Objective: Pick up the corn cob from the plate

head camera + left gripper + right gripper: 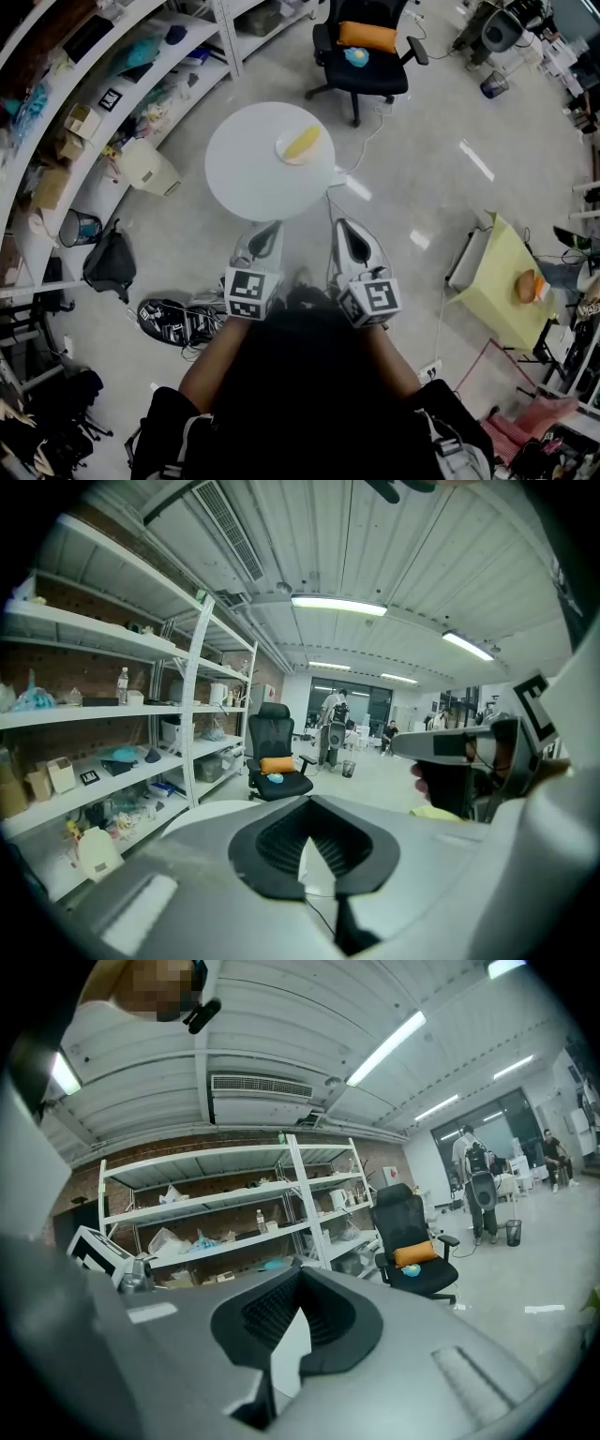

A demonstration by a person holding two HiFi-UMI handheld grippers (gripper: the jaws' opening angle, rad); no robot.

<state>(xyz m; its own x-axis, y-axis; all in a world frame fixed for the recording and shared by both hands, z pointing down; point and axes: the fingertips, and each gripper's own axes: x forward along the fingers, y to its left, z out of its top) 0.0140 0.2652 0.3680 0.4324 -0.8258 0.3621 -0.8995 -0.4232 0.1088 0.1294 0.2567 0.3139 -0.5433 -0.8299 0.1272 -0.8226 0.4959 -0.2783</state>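
Observation:
In the head view the yellow corn cob [302,142] lies on a small white plate [282,150] at the far right of the round white table [244,173]. Both grippers are held side by side at the table's near edge, short of the plate. My left gripper [271,226] is shut with nothing in it, and my right gripper [343,226] also looks shut and empty. The left gripper view shows its shut jaws [314,850], a strip of table [192,816] and the right gripper [459,745]. In the right gripper view its jaws [286,1330] hide the table, and neither gripper view shows the corn.
A black office chair with an orange cushion [366,42] stands beyond the table. Metal shelving [94,94] runs along the left, with a white jug [145,167], a black bag [111,262] and shoes [173,319] on the floor. A yellow-green stand [502,281] is at the right.

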